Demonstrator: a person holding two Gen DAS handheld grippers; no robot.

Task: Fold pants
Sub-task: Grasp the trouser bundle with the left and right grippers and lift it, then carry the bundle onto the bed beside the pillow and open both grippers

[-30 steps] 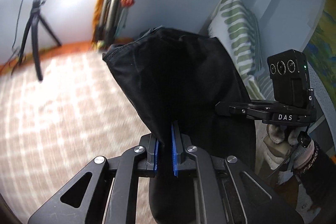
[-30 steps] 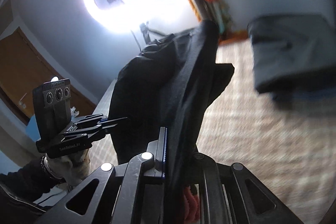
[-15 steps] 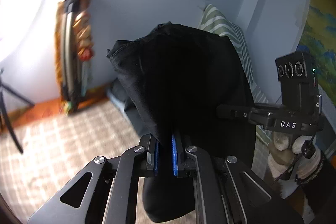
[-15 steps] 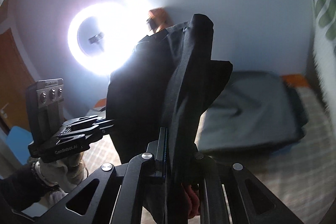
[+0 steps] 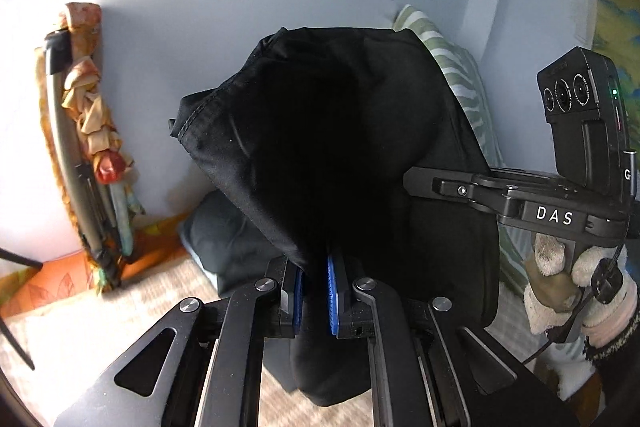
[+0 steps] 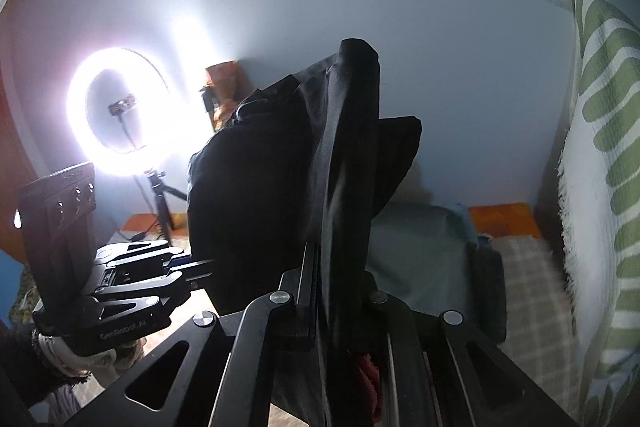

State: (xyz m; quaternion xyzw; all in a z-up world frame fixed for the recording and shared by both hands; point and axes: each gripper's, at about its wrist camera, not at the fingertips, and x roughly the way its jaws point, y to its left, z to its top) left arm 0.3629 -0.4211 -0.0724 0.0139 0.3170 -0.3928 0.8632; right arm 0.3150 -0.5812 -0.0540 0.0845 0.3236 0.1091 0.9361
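Since the earlier frames both hands have swung sideways and upward, so the glowing ring light on its tripod (image 6: pixel 116 111) has left the left view and the pale blue wall now fills most of both backgrounds. The black fabric pants (image 5: pixel 340 155) remain lifted in the air, bunched and draped forward over both pairs of tongs. The left tongs (image 5: pixel 314 293) are clamped on a fold of the cloth, their blue pads pressed against it. The right tongs (image 6: pixel 340 291) are likewise closed tight on a thick ridge of the pants (image 6: pixel 288 187), which rises straight ahead of them. In the left view the right tongs sit off to the right at the same height, held by a hand in a light glove (image 5: pixel 568 283). Below and beyond the tongs lies a dark grey folded garment (image 6: pixel 424 259) on a checked beige cover. A green-and-white striped pillow (image 6: pixel 604 155) stands to the right of the right tongs.
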